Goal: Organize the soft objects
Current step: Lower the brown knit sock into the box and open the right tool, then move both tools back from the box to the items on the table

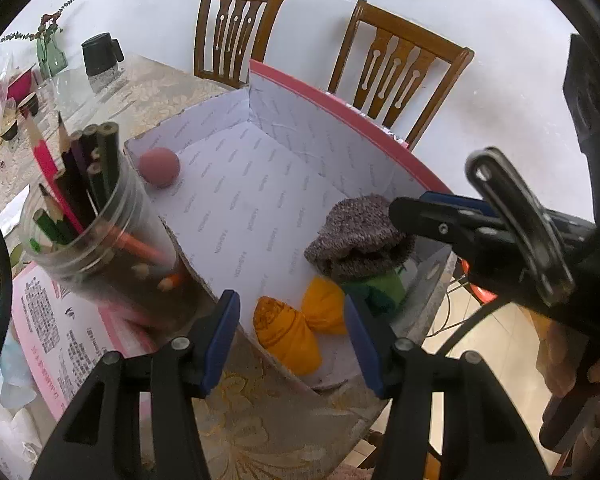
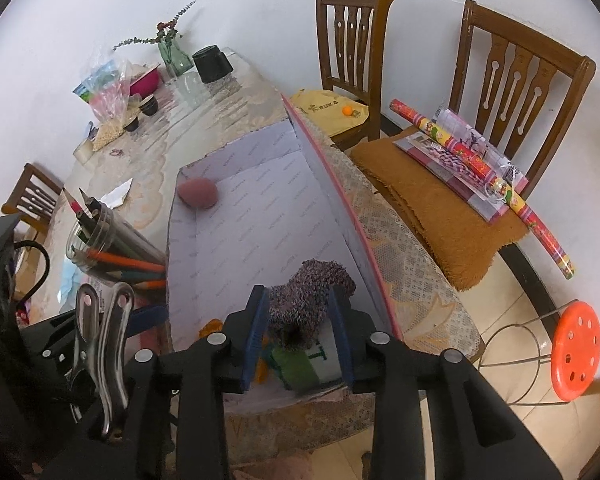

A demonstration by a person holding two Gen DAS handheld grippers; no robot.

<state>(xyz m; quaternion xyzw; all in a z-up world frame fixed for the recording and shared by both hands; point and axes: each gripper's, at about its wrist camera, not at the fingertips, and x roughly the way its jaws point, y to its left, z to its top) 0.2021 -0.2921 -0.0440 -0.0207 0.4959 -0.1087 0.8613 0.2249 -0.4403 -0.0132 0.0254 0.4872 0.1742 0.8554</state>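
Yellow bundle (image 1: 288,338) against box's near wall (image 1: 204,276)

Two wrist fisheye views, both aimed steeply down along the fingers.
The open box (image 1: 260,184) on the counter (image 2: 112,184) is seen close from its near end, and shared by both.

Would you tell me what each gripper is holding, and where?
Nothing. The left gripper is empty above the yellow pouch. The right gripper straddles the knitted sock, not gripping.
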